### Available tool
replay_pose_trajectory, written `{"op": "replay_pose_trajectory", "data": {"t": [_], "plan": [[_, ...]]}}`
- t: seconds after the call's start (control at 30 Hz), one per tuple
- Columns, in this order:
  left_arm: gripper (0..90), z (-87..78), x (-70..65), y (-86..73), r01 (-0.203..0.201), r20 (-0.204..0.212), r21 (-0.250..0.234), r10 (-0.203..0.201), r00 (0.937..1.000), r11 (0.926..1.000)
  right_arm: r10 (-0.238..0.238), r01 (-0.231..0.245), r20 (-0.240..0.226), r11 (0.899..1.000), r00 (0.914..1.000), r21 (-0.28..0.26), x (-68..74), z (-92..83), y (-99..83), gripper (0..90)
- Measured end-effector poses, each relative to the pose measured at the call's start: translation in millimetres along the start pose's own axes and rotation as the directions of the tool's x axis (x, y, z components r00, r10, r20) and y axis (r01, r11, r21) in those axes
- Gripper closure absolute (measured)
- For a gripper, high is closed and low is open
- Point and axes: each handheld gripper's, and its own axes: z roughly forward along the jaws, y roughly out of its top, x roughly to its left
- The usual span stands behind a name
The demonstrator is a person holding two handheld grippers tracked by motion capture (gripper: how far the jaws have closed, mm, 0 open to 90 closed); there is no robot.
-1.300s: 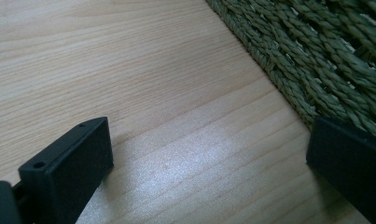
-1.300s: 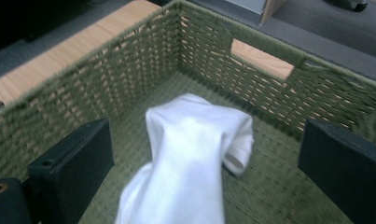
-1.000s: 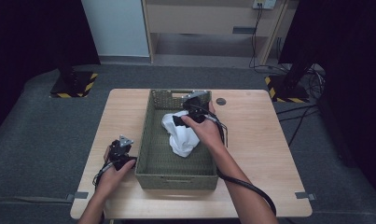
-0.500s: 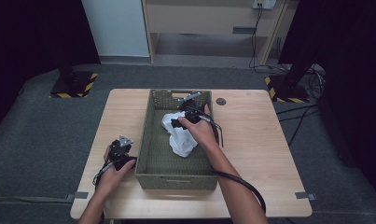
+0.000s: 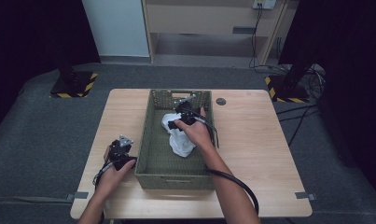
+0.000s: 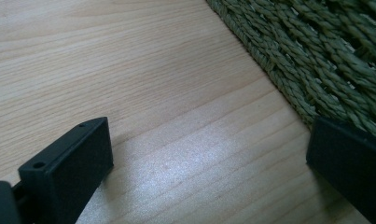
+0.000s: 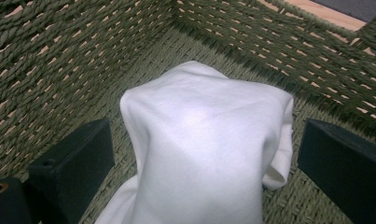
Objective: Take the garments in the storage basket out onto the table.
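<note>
Forearms enter from the near edge of the tabletop (image 5: 251, 154), one to each side of a green woven basket (image 5: 174, 175).

Left hand-held gripper (image 5: 121, 150): resting low on the bare wood just beside the basket's left wall, near its front corner. Jaws wide apart, nothing between them. In the left gripper view, the light wood grain lies between the two black jaws, and the basket's braided wall (image 6: 316, 60) runs diagonally past the right jaw, close to it; contact cannot be told.

Right hand-held gripper (image 5: 182, 116): inside the basket, toward its far half, held by the right hand (image 5: 195, 133). Black cable (image 5: 237, 182) trails back along the forearm and over the basket's near right corner. Jaws spread, one on either side of a white cloth (image 5: 178, 137), not closed on it. In the right gripper view the cloth (image 7: 204, 149) rises as a rounded hump between the jaws, a clear gap at each side.

Cloth: crumpled, lying on the basket floor, roughly mid-basket and right of centre, reaching from under the hand toward the person.

Farther off: small dark round disc (image 5: 220, 101) on the tabletop beyond the basket's far right corner. Beyond the tabletop, grey floor and a wooden cabinet (image 5: 209, 23).
</note>
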Motion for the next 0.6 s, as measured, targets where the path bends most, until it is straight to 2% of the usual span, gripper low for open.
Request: {"op": "replay_pose_trajectory", "data": {"t": [0.2,0.6], "plan": [[0.0,0.0,-0.1,0.0,0.001,-0.001,0.000,-0.001,1.0000,1.0000,0.014,-0.014,0.007,1.000,0.9999,0.013,0.2,6.3,-0.9,3.7],[0.0,-0.1,0.1,0.1,-0.002,0.000,0.002,0.002,1.0000,1.0000,0.029,-0.031,0.023,0.997,0.9993,0.069,-2.7,31.6,-9.4,3.4]]}}
